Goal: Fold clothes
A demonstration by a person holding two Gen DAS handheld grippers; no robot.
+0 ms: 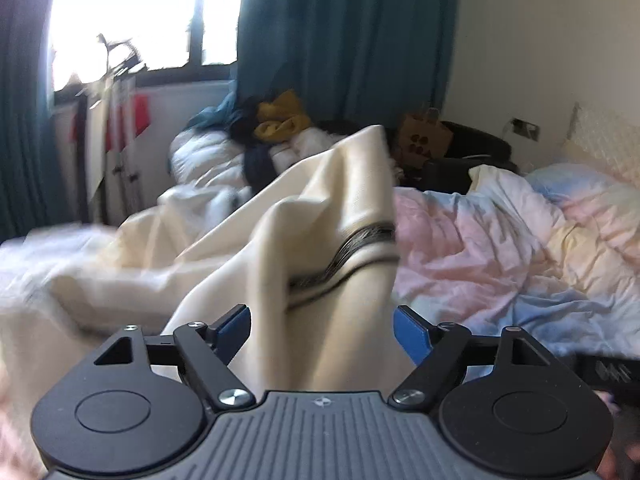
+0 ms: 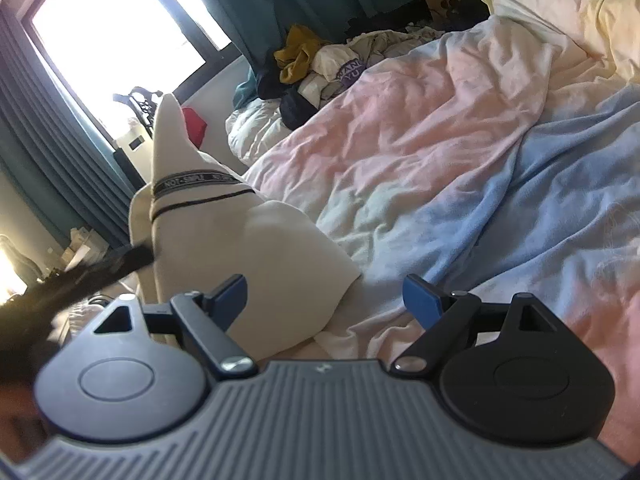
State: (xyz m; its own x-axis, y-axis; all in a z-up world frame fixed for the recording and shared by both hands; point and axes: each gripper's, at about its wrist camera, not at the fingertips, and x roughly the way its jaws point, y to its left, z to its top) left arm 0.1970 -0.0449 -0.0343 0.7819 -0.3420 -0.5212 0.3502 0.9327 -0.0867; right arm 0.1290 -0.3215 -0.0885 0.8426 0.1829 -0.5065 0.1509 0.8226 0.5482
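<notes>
Nearest me, my left claw (image 1: pixel 322 332) stands apart, its blue pads (image 1: pixel 412 334) flanking a raised fold of the cream garment (image 1: pixel 320 216) without pressing on it. I see its black striped band (image 1: pixel 352 254) just beyond, the cloth draped over the bed's pastel duvet (image 1: pixel 500 248). My right claw (image 2: pixel 326 300) is apart too, the same garment just beside its left pad.

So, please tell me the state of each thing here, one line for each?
Left hand-held gripper: open, cream cloth between the fingers, not pinched.
Right hand-held gripper: open, holding nothing.
Cream garment: bunched up, not folded, one end raised.
Pastel duvet: rumpled.
Clothes pile: unfolded heap.
Curtain: drawn aside.
</notes>
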